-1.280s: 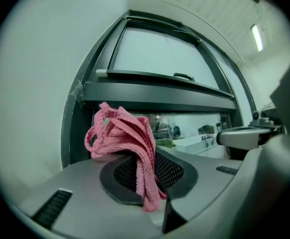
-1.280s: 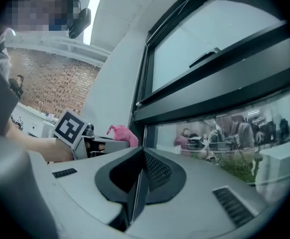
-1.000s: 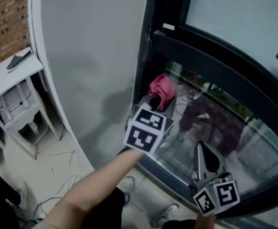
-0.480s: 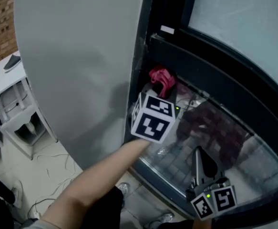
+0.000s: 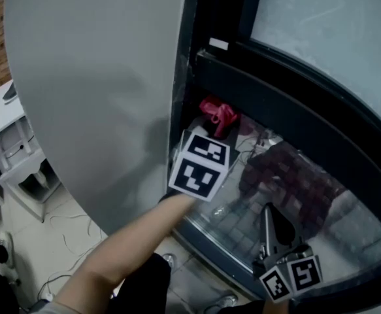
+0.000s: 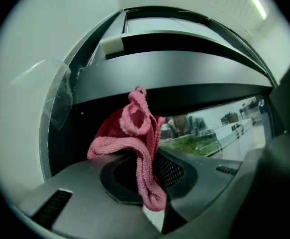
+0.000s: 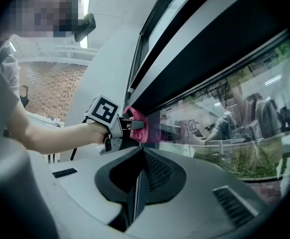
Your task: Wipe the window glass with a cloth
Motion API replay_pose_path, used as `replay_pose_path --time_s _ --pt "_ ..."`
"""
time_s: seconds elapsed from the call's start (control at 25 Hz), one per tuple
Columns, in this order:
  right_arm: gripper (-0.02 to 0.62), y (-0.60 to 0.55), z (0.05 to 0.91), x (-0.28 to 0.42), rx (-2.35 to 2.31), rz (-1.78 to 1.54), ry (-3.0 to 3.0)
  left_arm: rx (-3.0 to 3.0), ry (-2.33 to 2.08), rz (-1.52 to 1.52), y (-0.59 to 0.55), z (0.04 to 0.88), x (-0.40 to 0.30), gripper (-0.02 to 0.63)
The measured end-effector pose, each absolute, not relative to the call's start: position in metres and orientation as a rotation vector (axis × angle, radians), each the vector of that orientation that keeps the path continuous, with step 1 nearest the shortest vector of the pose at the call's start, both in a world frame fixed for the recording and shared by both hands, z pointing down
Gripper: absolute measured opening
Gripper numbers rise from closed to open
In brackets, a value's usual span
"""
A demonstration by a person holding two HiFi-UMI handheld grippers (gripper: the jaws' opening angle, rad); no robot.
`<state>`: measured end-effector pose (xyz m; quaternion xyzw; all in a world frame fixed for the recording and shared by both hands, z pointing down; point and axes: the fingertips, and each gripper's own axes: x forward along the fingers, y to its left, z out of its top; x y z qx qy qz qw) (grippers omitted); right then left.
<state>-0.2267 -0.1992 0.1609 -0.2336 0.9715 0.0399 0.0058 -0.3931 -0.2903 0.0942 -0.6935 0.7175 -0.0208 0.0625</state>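
Observation:
A pink cloth (image 5: 217, 115) is pinched in my left gripper (image 5: 213, 133), which is shut on it. The cloth (image 6: 135, 133) bunches up against the dark frame bar (image 6: 184, 78) at the upper left corner of the lower window glass (image 5: 308, 195); one end hangs between the jaws. My right gripper (image 5: 269, 220) sits lower right, close to the glass, jaws shut together with nothing in them. In the right gripper view the left gripper (image 7: 135, 125) and cloth (image 7: 137, 117) show ahead, beside the glass (image 7: 234, 133).
A grey wall panel (image 5: 92, 97) stands left of the window frame. A white stand (image 5: 10, 142) is at the far left, with cables (image 5: 72, 241) on the floor. A frosted upper pane (image 5: 327, 38) lies above the dark crossbar (image 5: 275, 90).
My left gripper has carried the cloth a little up toward the frame corner, and the cloth looks more bunched. The right gripper has hardly moved.

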Motion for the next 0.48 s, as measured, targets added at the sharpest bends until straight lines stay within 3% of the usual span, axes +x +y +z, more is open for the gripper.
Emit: replay_pose_path --time_s 0.48 --pt "-0.009 -0.192 0.167 -0.177 -0.843 0.087 3.009 -2.177 2.075 -0.090 -0.287 0.099 -0.339 0.055"
